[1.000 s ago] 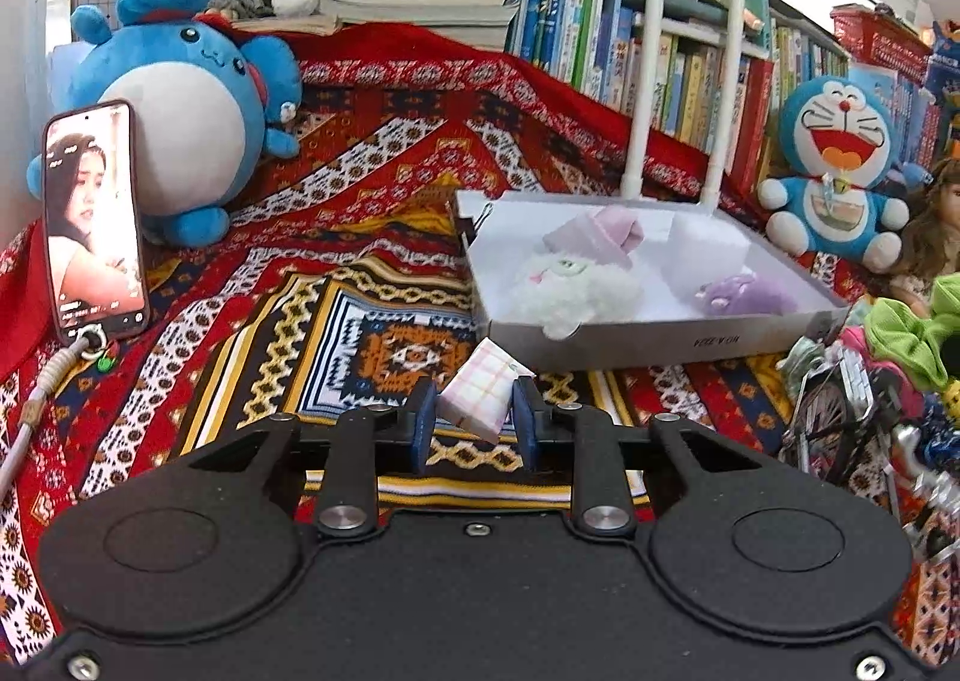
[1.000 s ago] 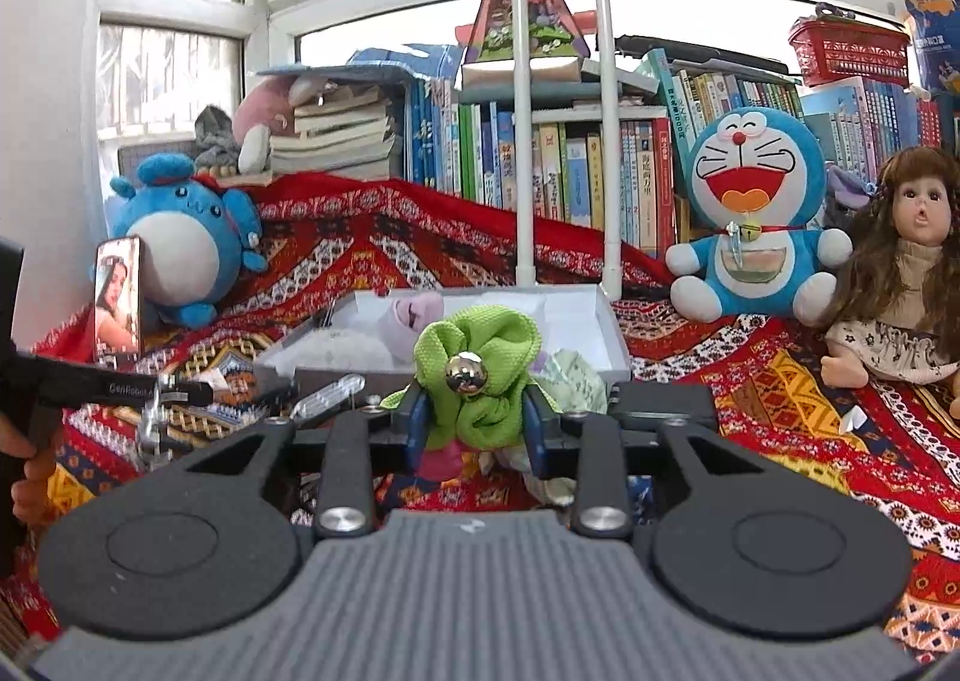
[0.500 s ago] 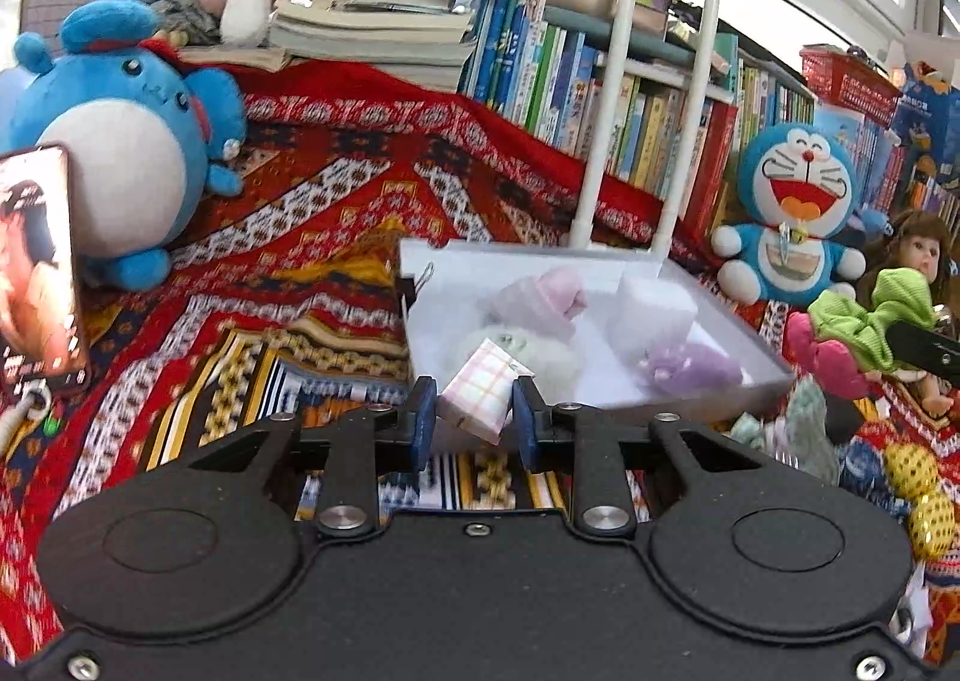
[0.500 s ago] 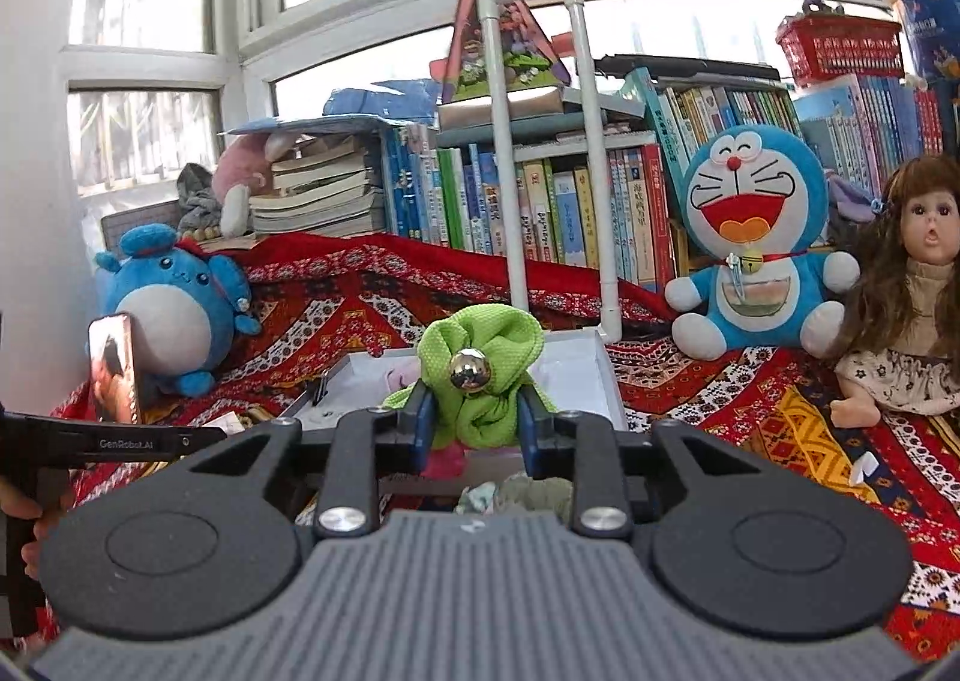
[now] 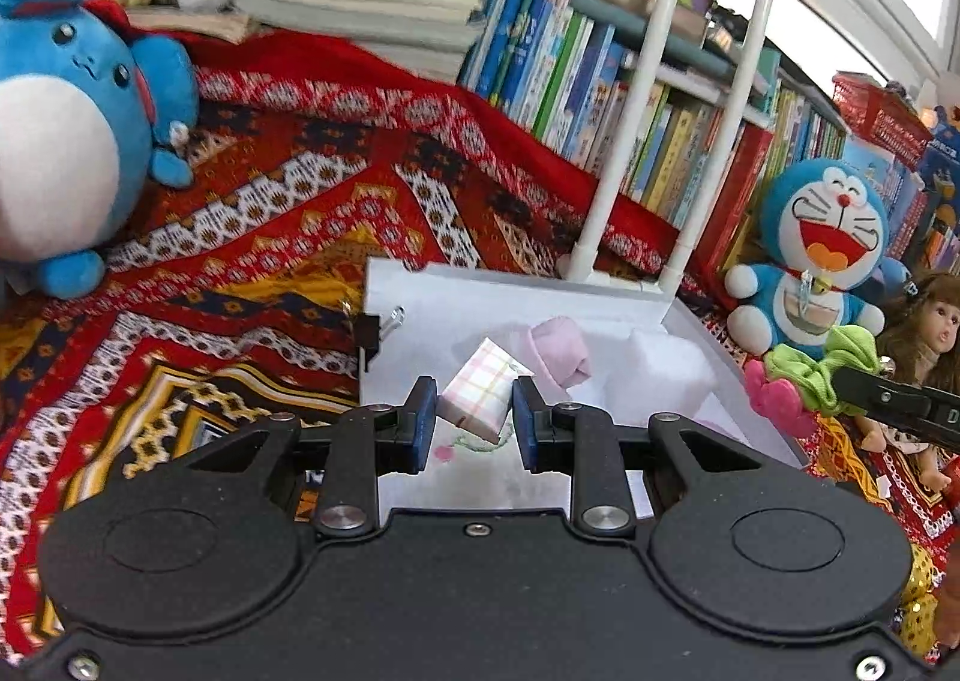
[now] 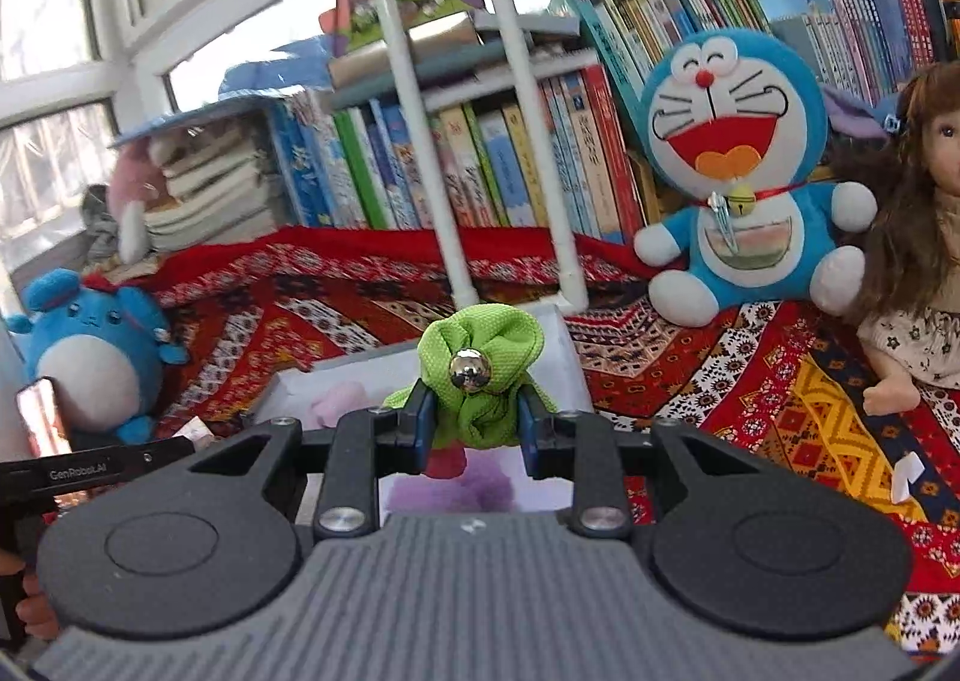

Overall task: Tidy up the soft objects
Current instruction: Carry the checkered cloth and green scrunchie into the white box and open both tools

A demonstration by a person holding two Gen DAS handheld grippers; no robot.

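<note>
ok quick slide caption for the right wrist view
Right gripper shut on a green fabric bow, held above the white tray on a patterned red blanket.

Bright windows point(image 6: 72, 9) ahead, daylight in. Book row point(image 6: 480, 159) below them, straight ahead. Red patterned cloth point(image 5: 240, 237) underneath, spreading left and right.

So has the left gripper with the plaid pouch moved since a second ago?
Yes. The left gripper, shut on the plaid pouch, has advanced toward the white box; the pouch sat short of its near wall then and now hangs over its interior.
</note>
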